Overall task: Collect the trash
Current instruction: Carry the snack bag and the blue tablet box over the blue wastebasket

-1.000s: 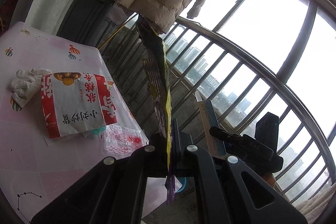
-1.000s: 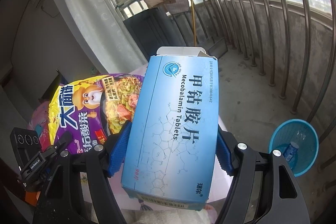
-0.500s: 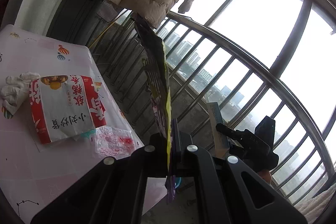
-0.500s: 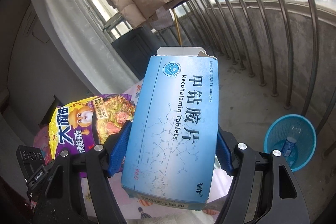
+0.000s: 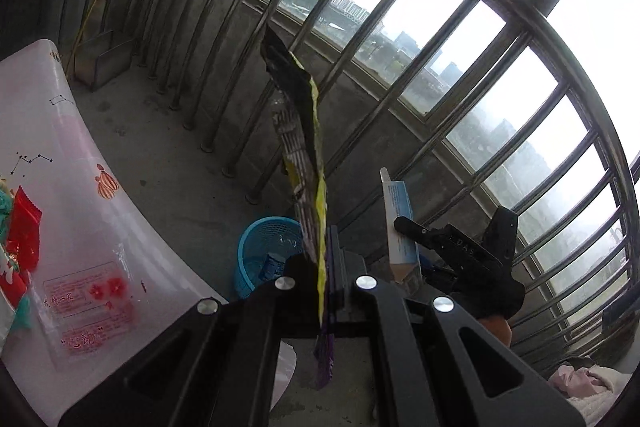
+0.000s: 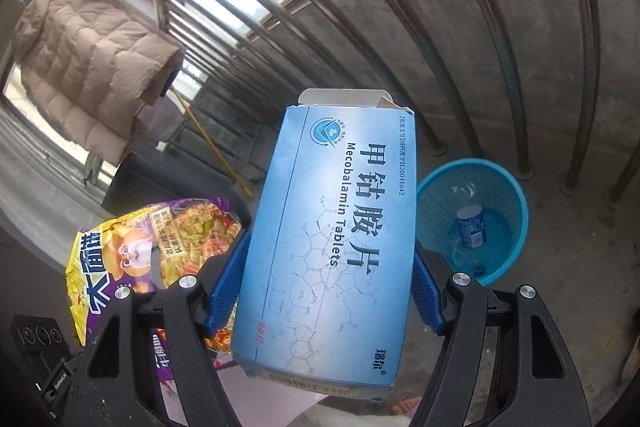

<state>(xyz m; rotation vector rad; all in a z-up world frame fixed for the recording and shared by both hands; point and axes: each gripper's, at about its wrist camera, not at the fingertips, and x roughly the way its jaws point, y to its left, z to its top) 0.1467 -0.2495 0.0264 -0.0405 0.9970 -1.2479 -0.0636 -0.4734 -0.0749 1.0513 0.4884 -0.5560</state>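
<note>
My left gripper (image 5: 329,267) is shut on a purple and yellow snack wrapper (image 5: 306,131), which stands edge-on above the jaws. The same wrapper (image 6: 152,247) shows its printed face in the right wrist view. My right gripper (image 6: 326,291) is shut on a blue medicine box (image 6: 332,239), its blue pads pressing both long sides. That box (image 5: 398,223) appears to the right in the left wrist view. A blue plastic bin (image 6: 476,219) stands on the concrete floor, below and right of the box, with a small bottle (image 6: 470,227) inside. The bin (image 5: 264,247) sits just left of the wrapper.
A table with a pale printed cloth (image 5: 80,211) lies at the left, carrying a clear plastic wrapper (image 5: 92,307) and a red packet (image 5: 24,239). Metal railing bars (image 5: 360,67) and a low concrete wall run behind the bin. A beige padded coat (image 6: 92,67) hangs at the far left.
Both grippers have swung away from the table toward the railing and tipped downward. The blue bin now sits closer and larger in both views. The coat has slid out of the left wrist view.
</note>
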